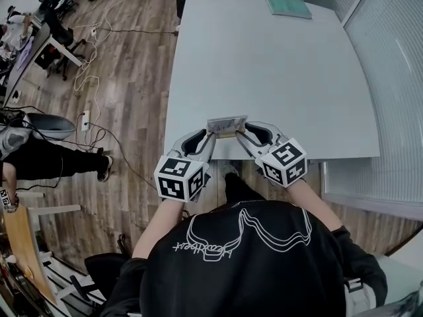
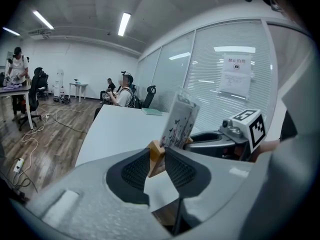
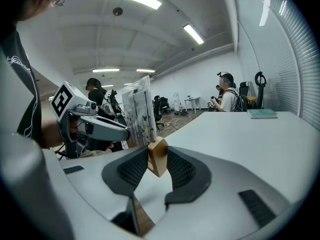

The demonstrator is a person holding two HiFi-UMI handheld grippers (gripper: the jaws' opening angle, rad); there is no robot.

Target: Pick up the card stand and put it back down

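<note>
The card stand is a wooden base holding a clear upright card sleeve with a printed card. It hangs above the near edge of the white table, held from both ends. My left gripper is shut on the left end of the wooden base. At the other end, my right gripper is shut on the base's right end. The card leans upright above the left jaws, and the same card rises behind the right jaws.
A green book lies at the table's far edge. A blinds-covered glass wall runs along the right. Cables trail across the wooden floor on the left, with desks and seated people beyond.
</note>
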